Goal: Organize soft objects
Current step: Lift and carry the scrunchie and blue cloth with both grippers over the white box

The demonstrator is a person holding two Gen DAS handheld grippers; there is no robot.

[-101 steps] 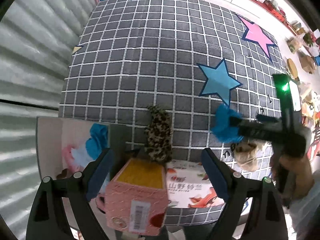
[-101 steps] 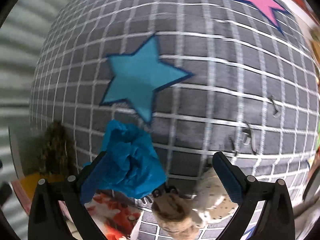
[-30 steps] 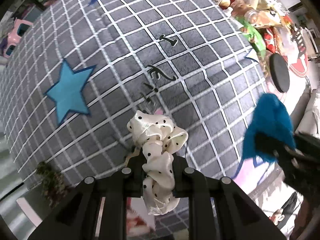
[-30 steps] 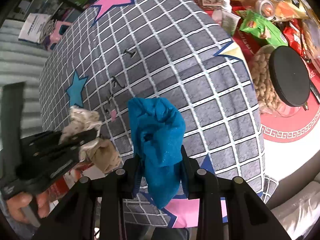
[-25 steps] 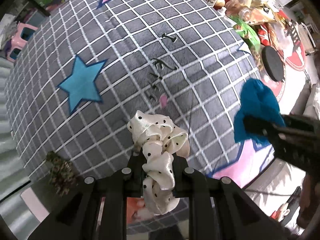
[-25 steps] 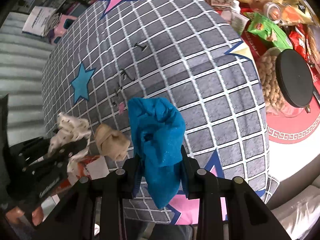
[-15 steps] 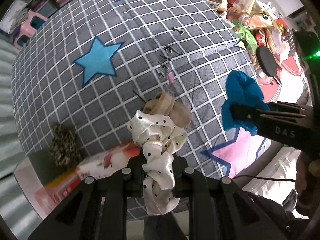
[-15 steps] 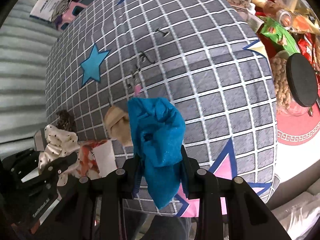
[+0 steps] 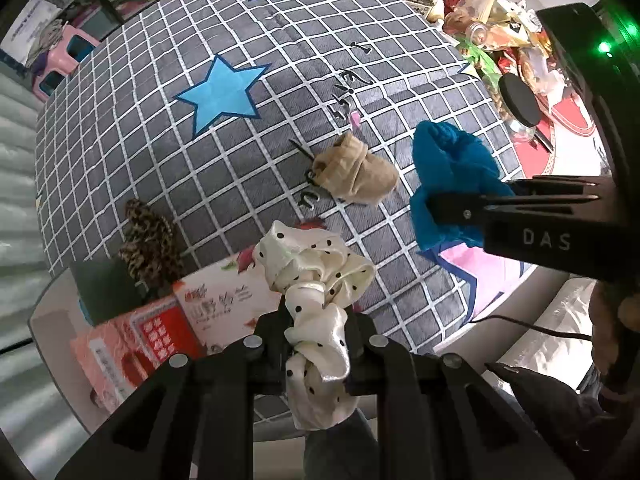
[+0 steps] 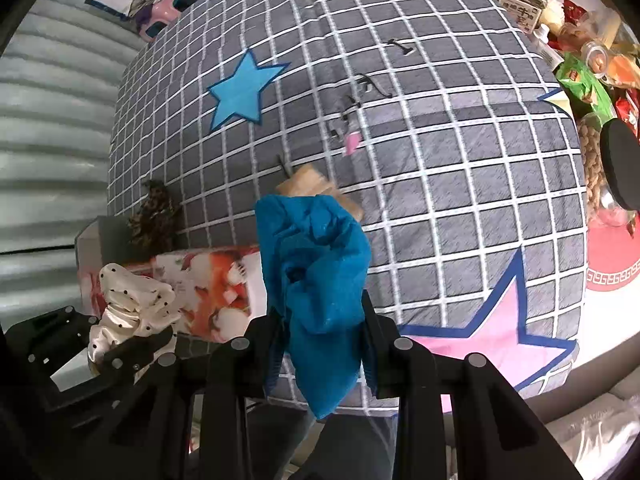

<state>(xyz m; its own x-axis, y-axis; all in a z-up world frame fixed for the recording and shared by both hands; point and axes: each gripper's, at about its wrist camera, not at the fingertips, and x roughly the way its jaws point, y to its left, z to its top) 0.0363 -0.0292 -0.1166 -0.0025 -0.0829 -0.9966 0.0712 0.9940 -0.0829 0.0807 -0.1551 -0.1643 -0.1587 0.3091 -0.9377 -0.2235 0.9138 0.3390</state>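
Satin, cream with black dots, fills the bottom centre of the left wrist view: a ruffled scrunchie (image 9: 316,296) is pinched in the left gripper (image 9: 316,344), whose jaws are drawn in close around the fabric so that it bunches above and hangs below them. It is lifted clear of the bed, probably so it can be carried to wherever the soft things are being gathered.

At the right of that frame the right gripper (image 9: 460,210) comes in sideways, closed tight on a crumpled bright blue cloth (image 9: 448,184). The right wrist view shows the same hold from behind: the blue cloth (image 10: 316,280) is squeezed between nearly closed jaws at bottom centre and sags below them.

Just beyond, at the lower left of the left view, pink and white printed cardboard boxes (image 9: 172,320) sit at the near edge; I would guess they are meant to receive the items, though I cannot tell. A leopard-print scrunchie (image 9: 150,240) stands right behind them.

Farther up, near the middle, a tan rolled fabric piece (image 9: 356,172) lies on the grey grid-patterned bedspread with stars (image 9: 240,152), not yet collected, with some small dark hair clips (image 9: 344,80) scattered beyond it. Jars and snack packets crowd the upper right.
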